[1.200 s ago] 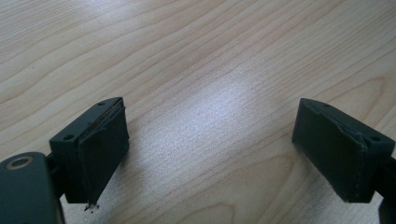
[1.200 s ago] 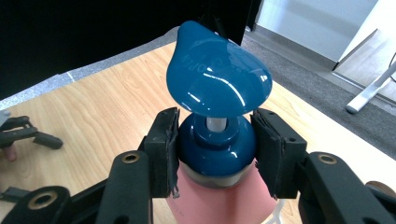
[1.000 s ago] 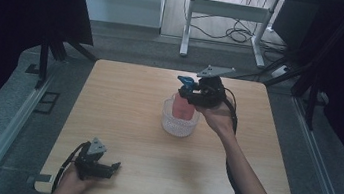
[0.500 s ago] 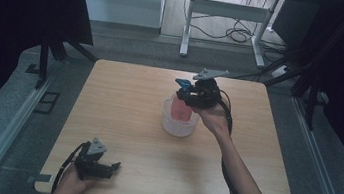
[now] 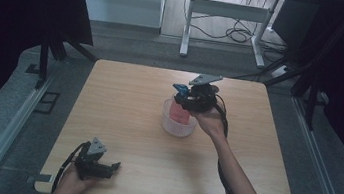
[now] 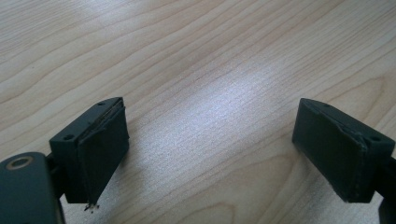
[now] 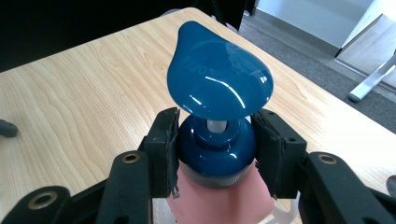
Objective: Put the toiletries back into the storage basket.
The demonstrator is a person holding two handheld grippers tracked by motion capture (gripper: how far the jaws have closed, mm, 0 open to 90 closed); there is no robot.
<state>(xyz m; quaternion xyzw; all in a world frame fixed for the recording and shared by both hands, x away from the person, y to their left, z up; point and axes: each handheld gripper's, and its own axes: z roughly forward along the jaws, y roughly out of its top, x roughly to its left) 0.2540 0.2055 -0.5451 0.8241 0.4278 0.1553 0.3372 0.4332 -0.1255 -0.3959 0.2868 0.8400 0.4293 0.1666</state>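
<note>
We see a pink pump bottle [image 5: 178, 112] with a blue pump head [image 7: 215, 84] standing upright inside a clear, pale bowl [image 5: 176, 126]. The bowl sits on the wooden tabletop [image 5: 122, 115] a little toward the far edge and slightly right of the middle, well away from every corner. In the right gripper view we look down on the glossy blue spout, which points away from the camera, and on the rounded blue collar [image 7: 215, 149] beneath it, with the pink body showing below.

The right tool [image 7: 215, 151] pinches the bottle at that blue collar: one black pad presses on each side of it, and the spout rises between and above the jaws. In the high view we find this tool [image 5: 186, 96] directly over the bowl, its grey three-cornered plate on top, with the person's right hand [image 5: 209, 122] just beside the bowl's right rim and the forearm running down to the near edge, a black cable trailing along it.

Well apart from the bowl, near the near-left corner of the tabletop, the left tool [image 5: 113, 166] rests low in the person's left hand [image 5: 73, 182]. In the left gripper view its jaws are spread wide with bare wood between them, and we see nothing held.
</note>
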